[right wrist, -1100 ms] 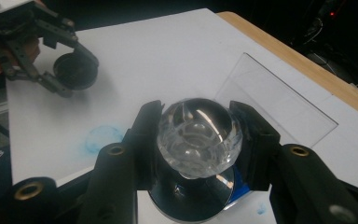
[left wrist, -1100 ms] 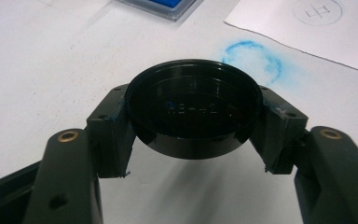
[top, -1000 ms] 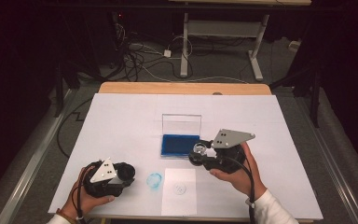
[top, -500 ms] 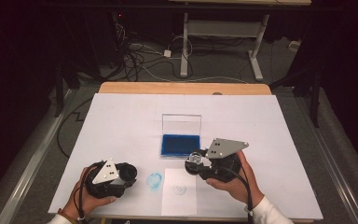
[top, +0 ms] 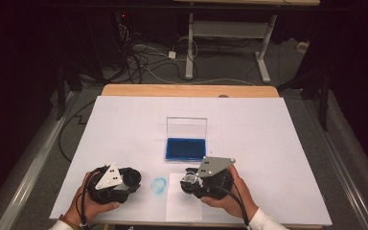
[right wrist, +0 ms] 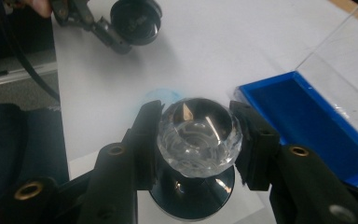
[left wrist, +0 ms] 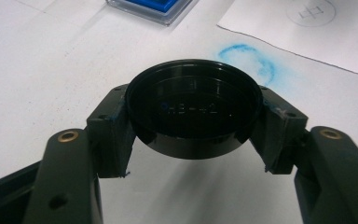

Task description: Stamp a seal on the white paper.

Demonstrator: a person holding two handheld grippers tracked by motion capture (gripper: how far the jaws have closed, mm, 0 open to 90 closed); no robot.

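Right tongs (right wrist: 196, 140) around clear-knobbed stamp (right wrist: 198, 135)

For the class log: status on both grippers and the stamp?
Left gripper shut on black cap. Right gripper shut on clear-knobbed stamp, over paper sheet. Nothing in the way.

My left gripper (left wrist: 193, 135) holds a round black cap (left wrist: 193, 109) between its two jaws, in the middle of the frame. Behind the cap, a little to the right, there is a blue ink ring (left wrist: 247, 58) on the white table (left wrist: 42, 70). A blue ink pad (left wrist: 151, 7) is at the top edge, and a paper sheet (left wrist: 307, 28) with a faint stamp mark at the upper right.
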